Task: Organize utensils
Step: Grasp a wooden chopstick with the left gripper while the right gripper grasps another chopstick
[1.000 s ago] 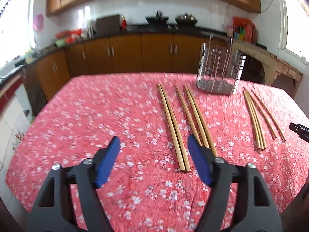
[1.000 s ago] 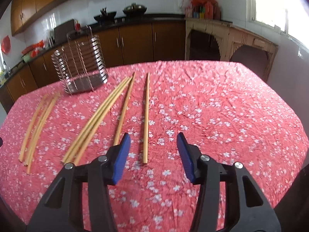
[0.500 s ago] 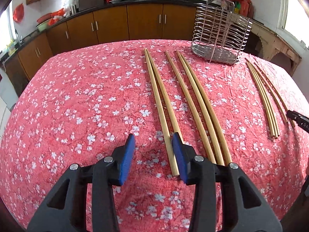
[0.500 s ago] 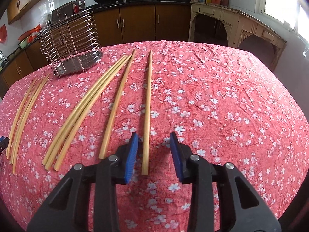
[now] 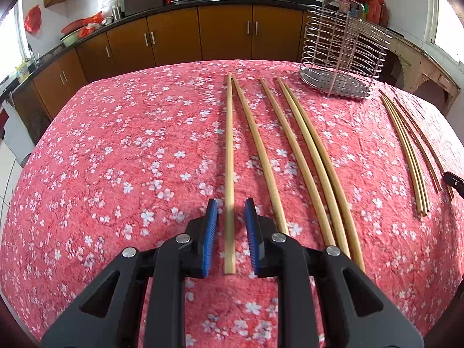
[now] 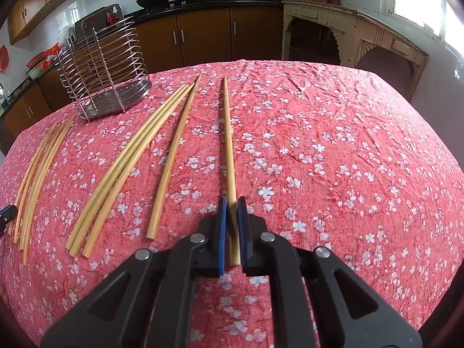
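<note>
Long bamboo chopsticks lie side by side on a table with a red floral cloth (image 5: 116, 174). In the left wrist view my left gripper (image 5: 230, 203) straddles the near end of the leftmost chopstick (image 5: 229, 145). Its jaws are closing, and a gap still shows on each side of the stick. In the right wrist view my right gripper (image 6: 232, 200) is shut on the near end of the rightmost chopstick (image 6: 228, 133), which still rests on the red floral cloth (image 6: 348, 174). A wire utensil holder (image 5: 342, 58) (image 6: 104, 66) stands upright at the back.
More thick chopsticks (image 5: 290, 145) (image 6: 136, 150) lie beside each held one. A bunch of thin sticks (image 5: 406, 145) (image 6: 37, 168) lies between the two groups. Brown kitchen cabinets (image 5: 174, 37) run behind the table. The table edge curves away on both sides.
Both grippers have come down and forward over a chopstick end. Their jaws have narrowed from wide apart; the right pair has closed onto its stick, and the left pair has drawn close around its stick.
</note>
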